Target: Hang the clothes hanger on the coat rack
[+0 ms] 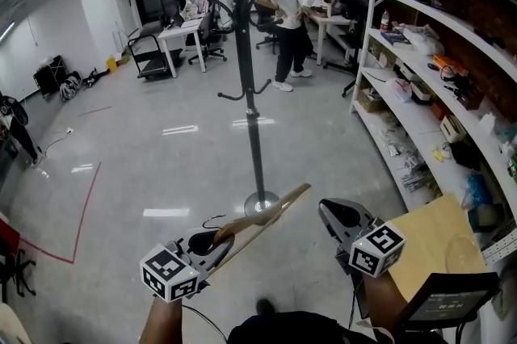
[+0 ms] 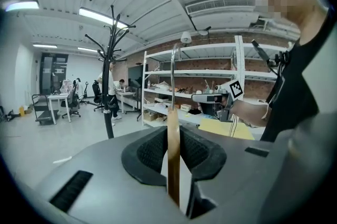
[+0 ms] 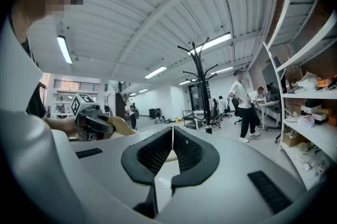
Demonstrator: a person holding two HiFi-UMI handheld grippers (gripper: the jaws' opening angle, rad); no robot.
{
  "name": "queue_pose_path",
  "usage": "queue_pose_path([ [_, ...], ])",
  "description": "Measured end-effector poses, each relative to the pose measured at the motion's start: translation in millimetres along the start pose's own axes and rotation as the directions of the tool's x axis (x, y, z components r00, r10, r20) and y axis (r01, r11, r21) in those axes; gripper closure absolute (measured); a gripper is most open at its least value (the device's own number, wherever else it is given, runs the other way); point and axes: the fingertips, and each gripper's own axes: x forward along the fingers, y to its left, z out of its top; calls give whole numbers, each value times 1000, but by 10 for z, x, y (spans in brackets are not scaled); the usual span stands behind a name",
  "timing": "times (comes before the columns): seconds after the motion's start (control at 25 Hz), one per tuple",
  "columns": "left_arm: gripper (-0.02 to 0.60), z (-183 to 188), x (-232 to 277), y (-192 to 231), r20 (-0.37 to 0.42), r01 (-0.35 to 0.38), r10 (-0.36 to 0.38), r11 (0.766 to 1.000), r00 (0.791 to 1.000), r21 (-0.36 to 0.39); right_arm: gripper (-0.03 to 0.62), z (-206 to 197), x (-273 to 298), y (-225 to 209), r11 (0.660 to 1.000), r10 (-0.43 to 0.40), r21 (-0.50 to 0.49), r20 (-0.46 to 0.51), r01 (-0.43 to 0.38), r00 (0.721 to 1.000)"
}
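The black coat rack (image 1: 252,100) stands on the grey floor ahead, its hooked arms spreading near the top. In the head view my left gripper (image 1: 223,240) is low at the left, shut on a wooden clothes hanger (image 1: 271,215) that slants up to the right toward the rack's base. In the left gripper view the wooden hanger (image 2: 172,157) stands clamped between the pads, its metal hook (image 2: 173,62) rising above, with the coat rack (image 2: 108,91) off to the left. My right gripper (image 1: 327,211) hovers at the right, shut and empty; in its own view the right gripper (image 3: 172,136) faces the coat rack (image 3: 200,89).
White shelving (image 1: 420,104) full of small items lines the right side. A person (image 1: 284,11) stands just behind the rack, with desks and office chairs (image 1: 190,31) beyond. A tan board (image 1: 432,241) and a dark screen (image 1: 448,298) are at lower right. Red tape (image 1: 85,205) marks the floor.
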Motion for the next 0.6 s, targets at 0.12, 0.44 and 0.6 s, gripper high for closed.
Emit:
queue_pose_path([
  [0.12, 531, 149, 49, 315, 0, 44, -44, 999, 999, 15, 586, 88, 275, -44, 1000, -12, 1, 18, 12, 1000],
  [0.44, 531, 755, 463, 844, -27, 132, -130, 986, 991, 100, 586, 441, 857, -388, 997, 29, -69, 19, -28, 999],
  [0.6, 531, 1027, 768, 1127, -23, 149, -148, 984, 989, 95, 586, 596, 1084, -694, 996, 49, -72, 54, -45, 997],
])
